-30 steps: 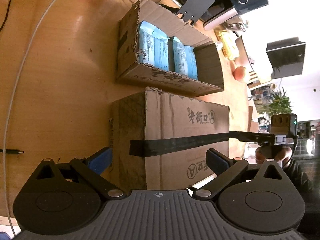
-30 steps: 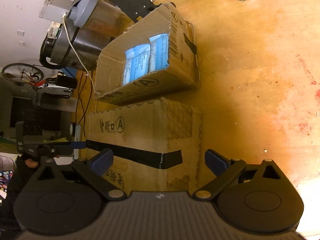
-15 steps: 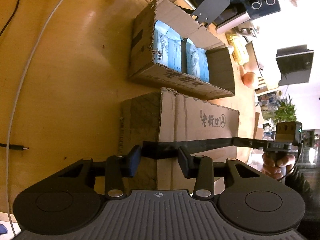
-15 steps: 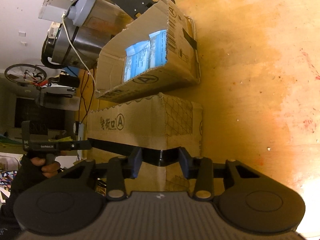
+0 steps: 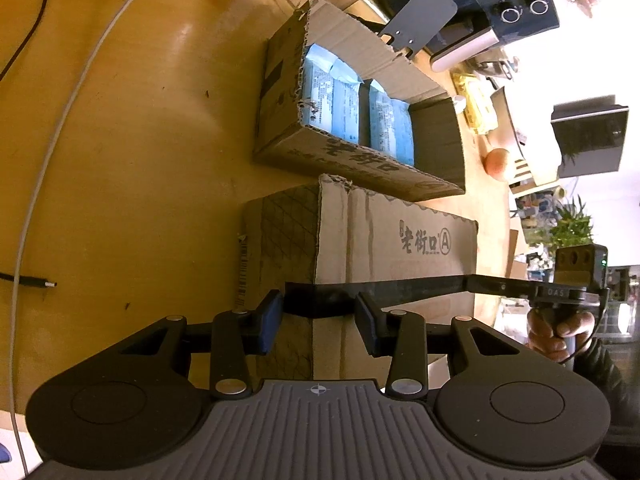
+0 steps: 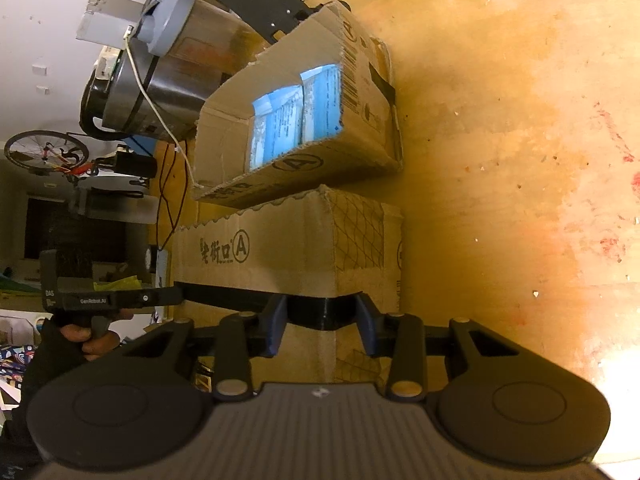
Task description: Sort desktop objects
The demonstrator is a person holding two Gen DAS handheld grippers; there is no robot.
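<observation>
I have the left gripper (image 5: 316,320) and right gripper (image 6: 322,326) with fingers narrowed, pinching opposite corners of the closed box (image 5: 384,248) on the table (image 5: 120,160), sharing its weight.

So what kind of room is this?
Probably a lived-in home or workshop: a wooden table holds cardboard boxes, a steel kettle stands beside them, and a bicycle leans behind.

Your sealed cardboard box (image 5: 392,248), black-taped, sits between your fingers; the open box (image 5: 360,120) of blue packets lies beyond.
</observation>
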